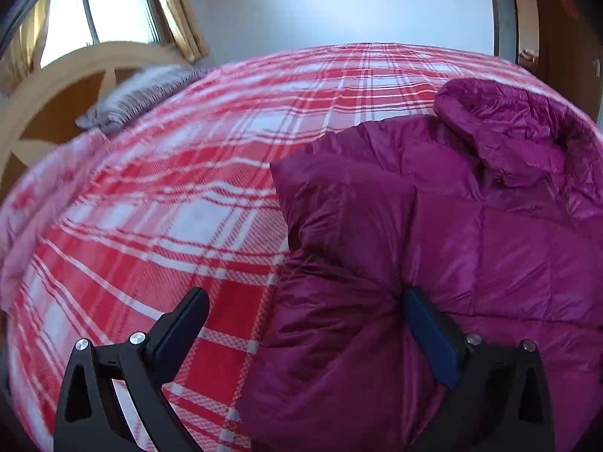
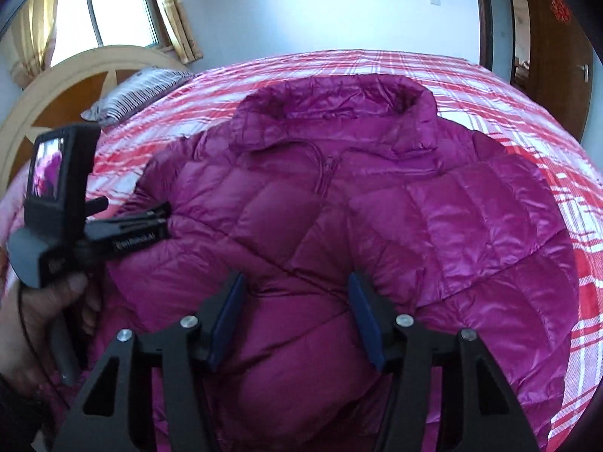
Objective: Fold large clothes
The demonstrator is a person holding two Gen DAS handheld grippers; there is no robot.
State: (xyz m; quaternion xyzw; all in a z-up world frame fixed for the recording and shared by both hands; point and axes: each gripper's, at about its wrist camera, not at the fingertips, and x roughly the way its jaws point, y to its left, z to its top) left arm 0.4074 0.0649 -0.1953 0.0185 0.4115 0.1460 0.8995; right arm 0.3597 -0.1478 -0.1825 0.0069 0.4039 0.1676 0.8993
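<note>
A magenta down jacket (image 2: 339,207) lies front up on the red-and-white plaid bed cover (image 2: 527,86), zip closed, collar toward the far side. My right gripper (image 2: 296,299) hovers over the jacket's lower front. Its jaws are partly apart, with a puffy ridge of the fabric between the blue pads (image 2: 363,312). My left gripper (image 1: 305,310) is wide open at the jacket's (image 1: 433,226) left edge. One of its fingers (image 1: 424,320) touches the fabric and the other (image 1: 190,314) is over the cover. In the right wrist view the left gripper (image 2: 164,220) reaches the jacket's side, held by a hand (image 2: 49,301).
A grey striped pillow (image 1: 139,94) lies by the curved wooden headboard (image 1: 56,75) at the far left, below a window (image 2: 109,7) with yellow curtains. A brown door (image 2: 554,56) stands at the far right. Bare plaid cover (image 1: 169,207) stretches left of the jacket.
</note>
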